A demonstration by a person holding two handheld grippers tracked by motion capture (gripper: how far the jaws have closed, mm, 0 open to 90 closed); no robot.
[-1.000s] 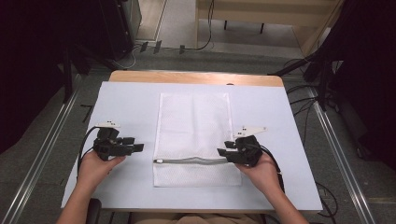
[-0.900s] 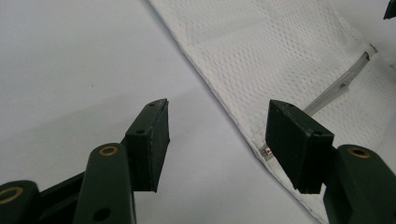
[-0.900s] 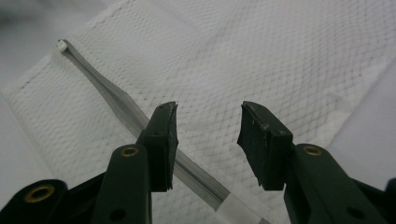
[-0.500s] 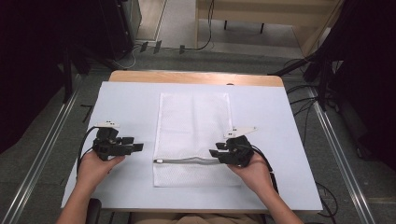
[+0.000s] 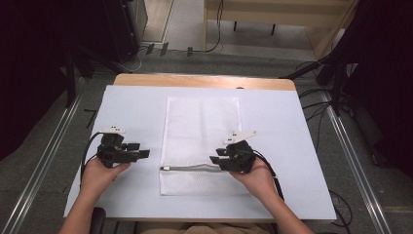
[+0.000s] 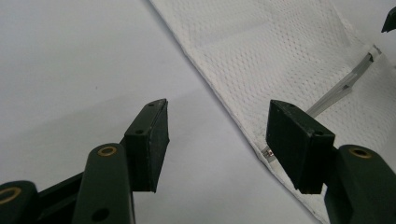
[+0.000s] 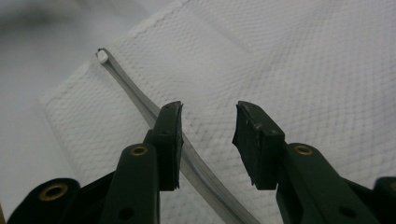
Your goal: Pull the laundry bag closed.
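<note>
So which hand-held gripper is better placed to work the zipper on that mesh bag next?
Probably the right hand-held gripper: it hangs open over the mesh bag, beside its zipper. The left hand-held gripper, also open, sits off the bag's edge.

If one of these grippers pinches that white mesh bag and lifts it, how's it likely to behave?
The mesh bag lies thin and flat on the table, so it will probably drape limply. Its open weave suggests it is light and may slide if pushed. The grey zipper looks like its firmest part, though likely bendable.
</note>
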